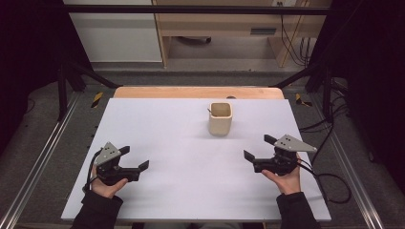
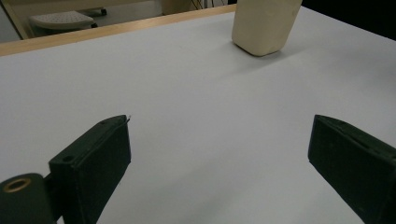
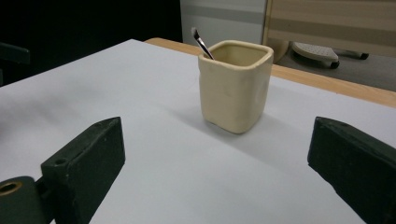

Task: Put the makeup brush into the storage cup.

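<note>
The left gripper [image 1: 134, 158] rests over the white rectangular table sheet [image 1: 181, 157], jaws spread wide with nothing between them. The right gripper [image 1: 259, 147] is likewise released, jaws set well apart and empty. The cream square-sided ceramic cup [image 1: 220, 118] stands upright ahead of both jaw pairs, well apart from each; it lies directly ahead between the right jaws. A thin dark-handled brush [image 3: 201, 44] leans inside the cup, tip above the rim.

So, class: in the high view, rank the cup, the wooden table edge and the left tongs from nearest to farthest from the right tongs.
1. Cup, ahead of the right tongs, toward the middle.
2. Wooden table edge, at the far side.
3. Left tongs, across the white board.
</note>
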Motion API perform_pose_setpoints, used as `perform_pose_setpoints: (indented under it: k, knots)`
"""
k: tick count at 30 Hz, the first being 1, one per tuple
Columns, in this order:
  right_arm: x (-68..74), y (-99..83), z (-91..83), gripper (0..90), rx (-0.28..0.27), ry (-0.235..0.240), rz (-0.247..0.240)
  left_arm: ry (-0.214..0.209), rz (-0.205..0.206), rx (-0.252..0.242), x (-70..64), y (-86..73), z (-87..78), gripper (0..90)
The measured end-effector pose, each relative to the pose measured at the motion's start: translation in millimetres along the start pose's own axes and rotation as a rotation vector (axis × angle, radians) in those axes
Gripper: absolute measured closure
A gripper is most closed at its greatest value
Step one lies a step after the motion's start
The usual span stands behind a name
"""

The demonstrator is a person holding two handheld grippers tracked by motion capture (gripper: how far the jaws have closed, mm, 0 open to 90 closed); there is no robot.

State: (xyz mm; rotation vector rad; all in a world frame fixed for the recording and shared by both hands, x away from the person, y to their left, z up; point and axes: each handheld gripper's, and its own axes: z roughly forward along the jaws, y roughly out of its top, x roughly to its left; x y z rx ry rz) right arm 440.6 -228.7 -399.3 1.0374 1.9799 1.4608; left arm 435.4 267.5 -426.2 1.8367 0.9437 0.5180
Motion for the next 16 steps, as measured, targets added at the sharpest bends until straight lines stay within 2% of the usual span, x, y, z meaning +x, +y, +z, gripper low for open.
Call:
perform_pose_setpoints:
  k: [6, 16]
  knots:
    - [-7.0, -11.9, -10.3, 4.5, 0.000, -0.009, 0.023, 0.002, -0.006, -0.001, -0.2, -0.9, 0.9, 5.5]
    - [-8.8, -22.7, -18.4, 4.7, 0.004, -0.013, 0.038, 0.001, 0.001, 0.005, 0.2, -1.4, 1.4, 5.4]
